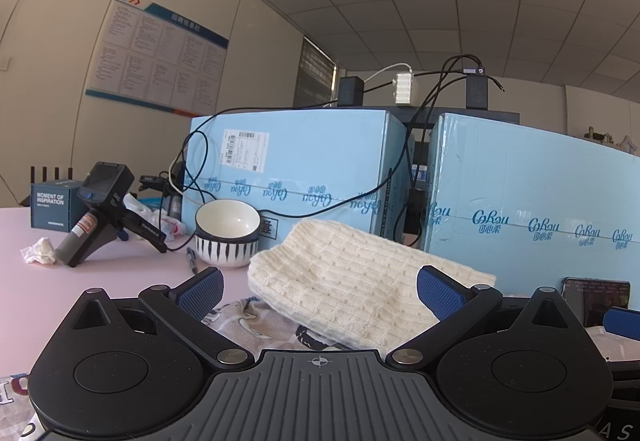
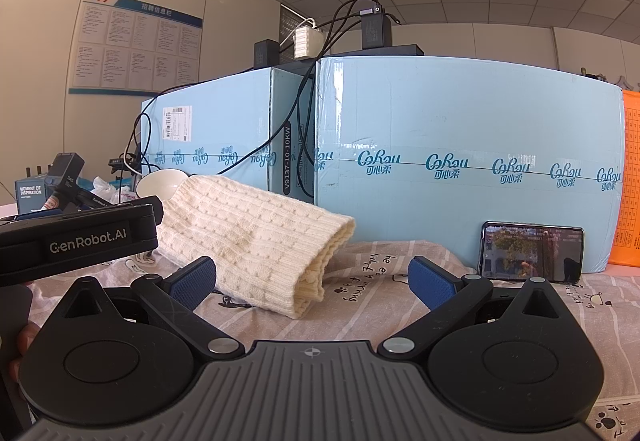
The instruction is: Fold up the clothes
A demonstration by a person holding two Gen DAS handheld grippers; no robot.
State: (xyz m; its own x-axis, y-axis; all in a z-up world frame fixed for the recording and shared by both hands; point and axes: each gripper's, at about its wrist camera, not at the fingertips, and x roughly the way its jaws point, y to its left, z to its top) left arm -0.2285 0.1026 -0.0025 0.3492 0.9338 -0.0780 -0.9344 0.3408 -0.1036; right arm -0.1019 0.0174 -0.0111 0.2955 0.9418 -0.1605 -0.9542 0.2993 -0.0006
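Note:
A folded cream knit sweater (image 1: 352, 281) lies on a printed grey sheet (image 1: 256, 325) on the pink table. My left gripper (image 1: 320, 291) is open and empty, its fingers to either side of the sweater's near edge. In the right wrist view the sweater (image 2: 248, 237) lies ahead and to the left on the sheet (image 2: 380, 281). My right gripper (image 2: 312, 281) is open and empty, just in front of the sweater's folded end. The left gripper's body (image 2: 76, 241) shows at the left of that view.
Two light blue cartons (image 1: 304, 169) (image 2: 460, 161) stand behind the sweater, with chargers and cables on top. A striped bowl (image 1: 226, 233), a pen (image 1: 192, 260), a spare gripper (image 1: 100, 209) and crumpled tissue (image 1: 40, 251) sit left. A phone (image 2: 532, 257) leans against the right carton.

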